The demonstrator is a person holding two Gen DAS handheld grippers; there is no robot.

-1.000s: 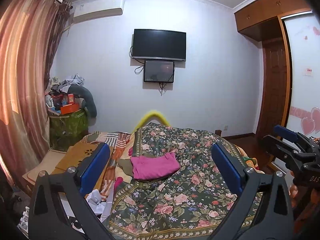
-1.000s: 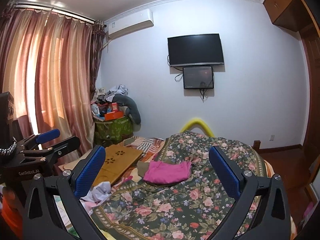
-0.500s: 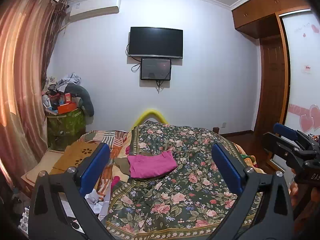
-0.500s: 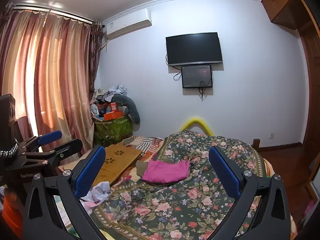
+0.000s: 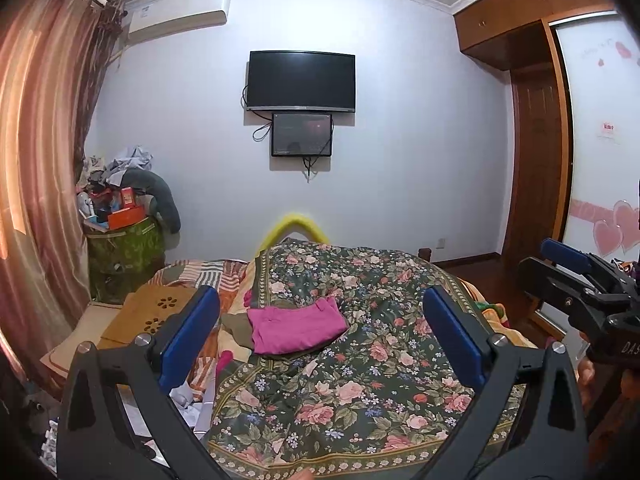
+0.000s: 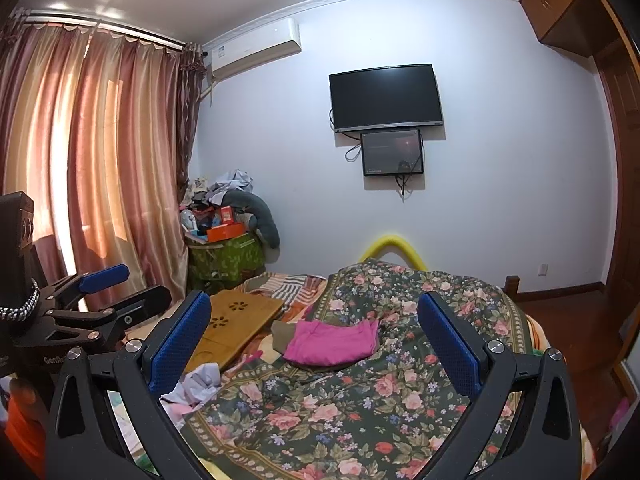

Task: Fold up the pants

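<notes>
1. Left wrist view: the left gripper [image 5: 320,332] is held above the near end of the bed with its blue-padded fingers [image 5: 190,336] spread wide and nothing between them.
2. The folded magenta pants [image 5: 296,323] lie on the floral quilt [image 5: 360,384] toward the far left part of the bed, resting partly on an olive garment [image 5: 238,326], well apart from the fingers.
3. The right gripper [image 5: 580,276] shows at the right edge; from here I cannot tell how its jaws stand.
4. A television [image 5: 301,81] hangs on the far wall with a smaller screen [image 5: 302,135] just under it.
5. Right wrist view: the right gripper [image 6: 314,340] is released too, fingers wide apart and empty, above the quilt [image 6: 340,400].
6. The pants [image 6: 332,342] lie ahead between the fingers' lines of sight, touching neither.
7. A wooden lap desk [image 6: 236,320] sits left of the pants; the left gripper [image 6: 100,292] shows at the left edge by the curtain [image 6: 100,152].
</notes>
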